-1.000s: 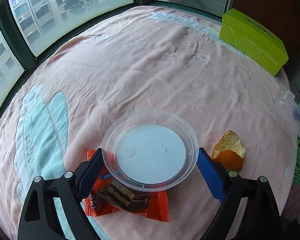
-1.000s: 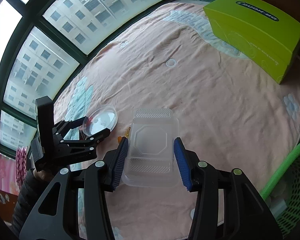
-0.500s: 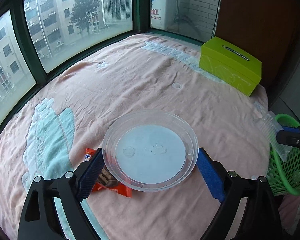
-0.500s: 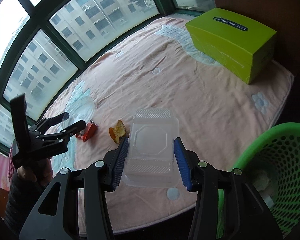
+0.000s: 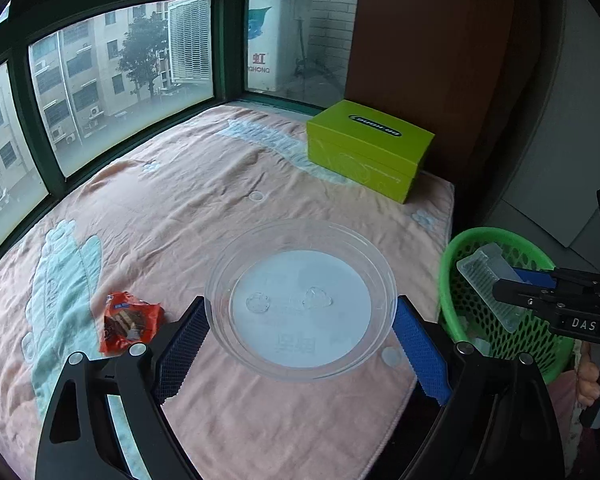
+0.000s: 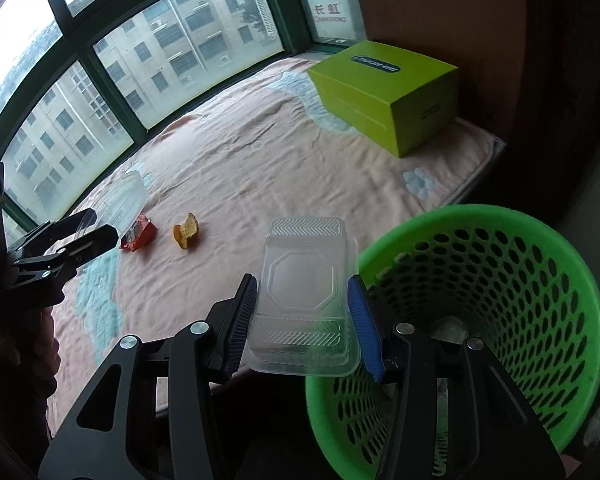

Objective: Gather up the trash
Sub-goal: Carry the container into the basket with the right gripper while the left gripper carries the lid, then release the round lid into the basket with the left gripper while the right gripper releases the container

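Observation:
My left gripper [image 5: 300, 340] is shut on a round clear plastic lid [image 5: 300, 300] and holds it above the pink blanket [image 5: 188, 184]. My right gripper [image 6: 304, 316] is shut on a clear rectangular plastic container [image 6: 306, 292] and holds it at the rim of the green mesh basket [image 6: 500, 280]. The basket also shows in the left wrist view [image 5: 480, 240], with the right gripper [image 5: 512, 292] and the container [image 5: 488, 280] over it. A red snack wrapper [image 5: 128, 320] and a piece of orange peel [image 6: 186, 236] lie on the blanket.
A lime-green box [image 5: 368, 148] stands at the blanket's far right corner by a brown wall. Windows run along the far and left sides. The basket stands on the floor beyond the blanket's right edge, with some trash at its bottom [image 6: 448, 328].
Both grippers have risen and moved right toward the basket with their loads. The right gripper's container now hangs over the basket rim. The lid has lifted off the wrapper.

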### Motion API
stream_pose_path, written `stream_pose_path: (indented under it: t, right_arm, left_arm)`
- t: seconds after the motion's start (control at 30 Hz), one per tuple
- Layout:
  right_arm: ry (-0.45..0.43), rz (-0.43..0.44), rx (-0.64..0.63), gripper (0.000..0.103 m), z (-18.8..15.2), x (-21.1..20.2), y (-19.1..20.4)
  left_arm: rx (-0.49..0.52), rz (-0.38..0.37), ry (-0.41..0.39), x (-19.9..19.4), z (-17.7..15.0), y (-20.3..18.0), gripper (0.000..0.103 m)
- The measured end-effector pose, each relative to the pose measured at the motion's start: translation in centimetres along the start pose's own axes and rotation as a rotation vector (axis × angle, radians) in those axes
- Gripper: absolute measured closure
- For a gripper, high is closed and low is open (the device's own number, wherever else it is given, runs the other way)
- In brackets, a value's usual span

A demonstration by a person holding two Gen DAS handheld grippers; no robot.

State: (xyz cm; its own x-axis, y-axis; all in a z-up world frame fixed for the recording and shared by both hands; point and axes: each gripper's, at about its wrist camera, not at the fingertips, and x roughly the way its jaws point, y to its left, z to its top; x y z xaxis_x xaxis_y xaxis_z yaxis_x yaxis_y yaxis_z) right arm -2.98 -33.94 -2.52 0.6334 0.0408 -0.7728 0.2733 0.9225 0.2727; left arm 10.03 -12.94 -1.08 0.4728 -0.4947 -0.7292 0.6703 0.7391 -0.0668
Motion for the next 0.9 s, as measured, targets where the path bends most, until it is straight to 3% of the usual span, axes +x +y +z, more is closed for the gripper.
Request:
stream_pose_path:
  t: [0.6,0.9]
  right_arm:
    - [-0.056,-0.130,0.148,0.055,-3.4,-4.8,-8.7]
    - [-0.112,-0.173,0.187,0.048,-4.0,-7.2,-10.6]
  left_arm:
    - [0.100,-0.135,-0.013,-0.2,0.5,-10.4,0.015]
    - [0.154,-0.178,0.006,0.6,0.7,-14.0,0.015]
